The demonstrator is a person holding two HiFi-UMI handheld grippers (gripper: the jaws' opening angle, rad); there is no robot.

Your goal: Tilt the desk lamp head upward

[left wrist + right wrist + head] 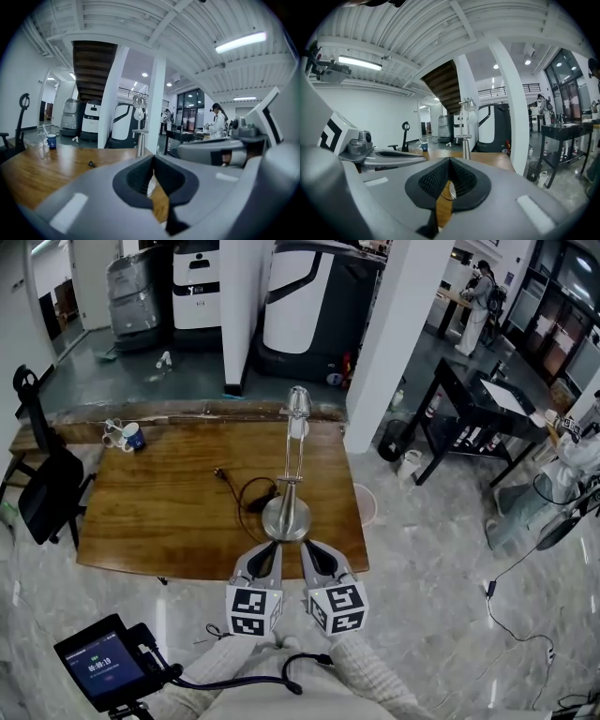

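A silver desk lamp stands on the wooden table [150, 512]. Its round base [286, 518] sits near the front edge, and its slim stem rises to the head [298, 404] at the table's far side. My left gripper [271, 547] and right gripper [310, 547] hover side by side just in front of the base, both shut and empty. In the left gripper view the lamp [139, 123] stands upright beyond the closed left gripper [153, 161]. From the right gripper view, the lamp [465, 125] rises straight ahead past the closed right gripper [449, 164].
A blue cup [134, 436] sits at the table's far left corner. The lamp's black cable and plug [251, 493] lie left of the base. A black chair [47, 488] stands left of the table, a white pillar [394, 343] and a black side table [478, 404] to the right.
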